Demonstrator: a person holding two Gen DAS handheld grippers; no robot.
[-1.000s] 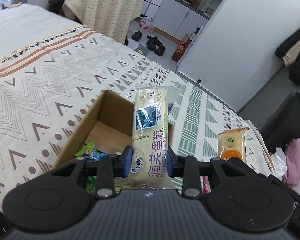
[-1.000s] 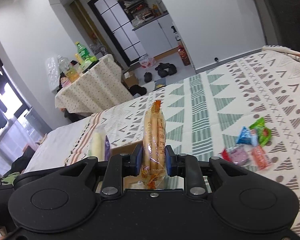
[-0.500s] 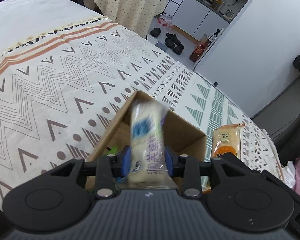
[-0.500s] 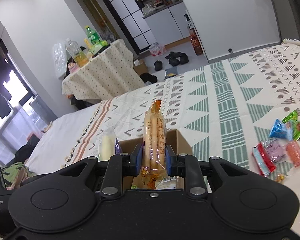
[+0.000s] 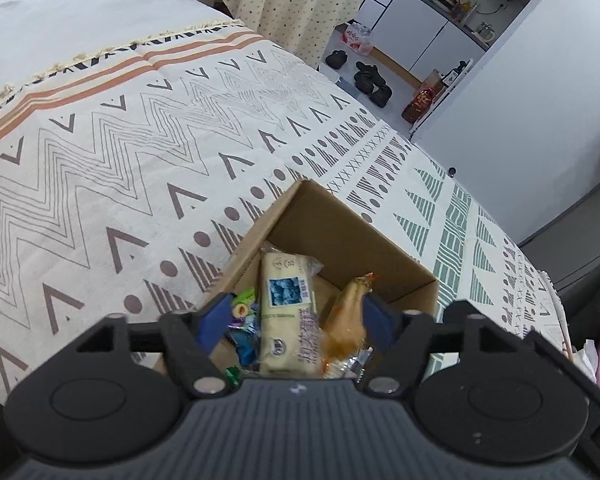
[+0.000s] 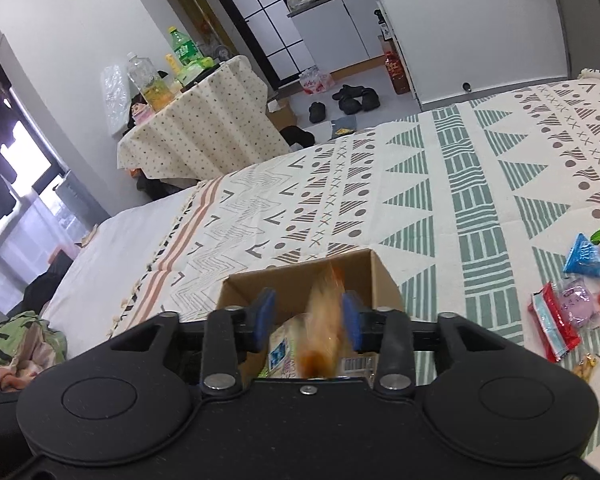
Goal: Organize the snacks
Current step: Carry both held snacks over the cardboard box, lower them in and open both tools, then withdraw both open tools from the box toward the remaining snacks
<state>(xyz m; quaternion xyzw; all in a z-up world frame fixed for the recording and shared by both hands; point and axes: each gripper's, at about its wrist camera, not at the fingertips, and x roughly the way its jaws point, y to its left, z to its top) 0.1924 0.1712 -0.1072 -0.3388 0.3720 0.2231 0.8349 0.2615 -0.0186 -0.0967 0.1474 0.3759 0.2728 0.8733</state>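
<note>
An open cardboard box point(image 5: 340, 236) sits on the patterned bedspread. My left gripper point(image 5: 298, 316) hangs over it with its jaws opening wide; the pale cake packet point(image 5: 286, 312) lies loose in the box below, touching neither pad. Small candy packets point(image 5: 242, 312) lie beside it. My right gripper point(image 6: 308, 314) is over the same box point(image 6: 300, 272), its jaws opening. The orange stick-snack packet point(image 6: 324, 320) shows blurred between the pads, slipping down into the box, and appears as the orange packet point(image 5: 348, 312) in the left wrist view.
Several loose snack packets point(image 6: 580, 300) lie on the bedspread point(image 6: 440, 200) to the right of the box. A cloth-covered table with bottles point(image 6: 196, 128) stands beyond the bed. Shoes and a red bottle sit on the floor by white cabinets.
Both grippers came down over the box. The left let go of the cake packet, which now lies in the box. The right jaws parted and the stick packet is dropping.
</note>
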